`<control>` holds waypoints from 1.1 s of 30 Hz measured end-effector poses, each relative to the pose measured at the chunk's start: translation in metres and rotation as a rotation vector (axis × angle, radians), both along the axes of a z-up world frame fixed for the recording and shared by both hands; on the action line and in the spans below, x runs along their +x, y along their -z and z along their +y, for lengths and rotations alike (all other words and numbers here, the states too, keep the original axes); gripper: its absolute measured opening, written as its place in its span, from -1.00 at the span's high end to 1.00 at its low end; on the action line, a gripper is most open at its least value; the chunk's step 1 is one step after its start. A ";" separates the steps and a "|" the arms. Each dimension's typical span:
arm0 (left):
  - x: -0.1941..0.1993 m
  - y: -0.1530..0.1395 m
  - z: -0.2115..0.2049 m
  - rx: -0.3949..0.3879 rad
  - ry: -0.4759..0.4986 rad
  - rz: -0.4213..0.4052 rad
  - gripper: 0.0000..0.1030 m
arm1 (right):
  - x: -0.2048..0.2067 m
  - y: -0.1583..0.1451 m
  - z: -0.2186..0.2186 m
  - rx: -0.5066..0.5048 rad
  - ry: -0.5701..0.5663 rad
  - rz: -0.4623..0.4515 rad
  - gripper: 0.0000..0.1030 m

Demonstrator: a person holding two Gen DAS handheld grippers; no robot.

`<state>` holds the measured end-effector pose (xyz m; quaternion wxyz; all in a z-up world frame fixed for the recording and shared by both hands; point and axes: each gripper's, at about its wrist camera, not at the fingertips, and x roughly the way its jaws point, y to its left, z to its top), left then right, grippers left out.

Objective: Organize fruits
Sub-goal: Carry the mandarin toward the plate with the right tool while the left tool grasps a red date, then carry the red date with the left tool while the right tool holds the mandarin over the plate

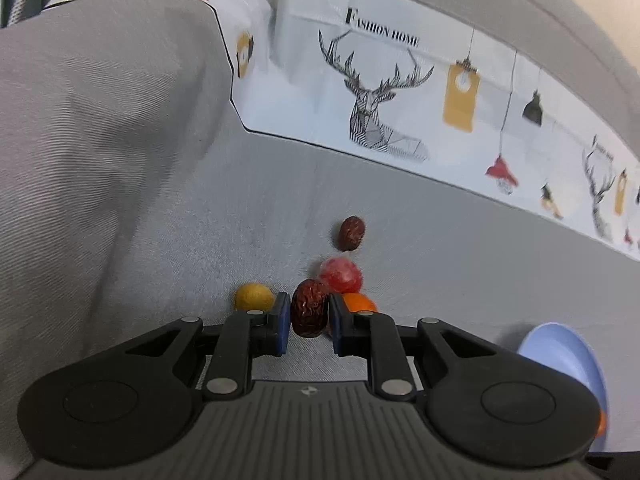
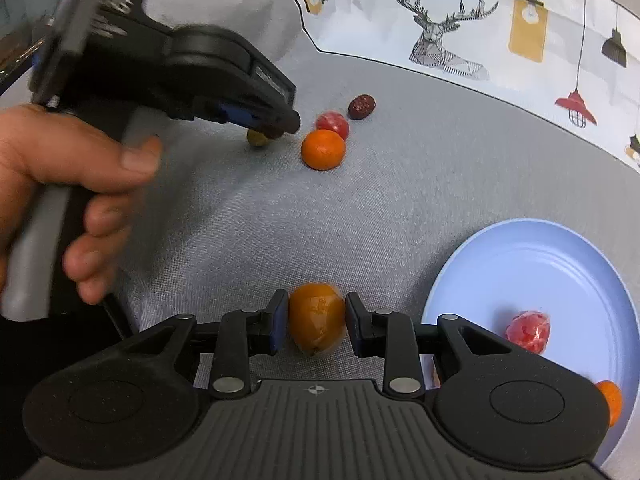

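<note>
Wrinkled dark-red jujube (image 1: 309,313) pinched in left hand-held gripper (image 1: 309,318), glossy orange kumquat (image 2: 317,322) clasped by right hand-held gripper (image 2: 317,326), blue plate (image 2: 560,264) at right holding wrapped red candy-like fruit (image 2: 528,330).

A home setting — a table draped in a grey tablecloth (image 2: 400,184) whose white printed border (image 1: 400,92) carries geometric deer heads, hanging lamps and the words "FASHION HOME". A light blue plate (image 2: 560,272) sits near right, small fruits scattered on the cloth — domestic tableware.
</note>
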<state>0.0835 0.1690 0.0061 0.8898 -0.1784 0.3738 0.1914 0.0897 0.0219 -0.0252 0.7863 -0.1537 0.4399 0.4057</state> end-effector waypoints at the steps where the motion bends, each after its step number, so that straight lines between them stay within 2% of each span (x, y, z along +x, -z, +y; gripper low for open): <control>1: -0.005 -0.005 -0.003 -0.001 0.004 -0.013 0.57 | -0.001 -0.002 -0.002 0.009 0.000 -0.007 0.37; 9: -0.045 -0.036 -0.048 0.064 0.146 -0.111 0.57 | -0.002 -0.044 -0.030 0.120 0.049 -0.072 0.37; 13: -0.059 -0.043 -0.071 0.091 0.200 -0.141 0.57 | 0.000 -0.072 -0.059 0.172 0.097 -0.108 0.38; 17: -0.072 -0.047 -0.087 0.095 0.238 -0.173 0.57 | 0.003 -0.087 -0.096 0.206 0.159 -0.139 0.38; 26: -0.078 -0.048 -0.096 0.099 0.258 -0.182 0.57 | 0.012 -0.054 -0.179 0.236 0.333 -0.127 0.38; 33: -0.075 -0.046 -0.091 0.088 0.235 -0.175 0.57 | 0.019 -0.038 -0.207 0.233 0.377 -0.143 0.38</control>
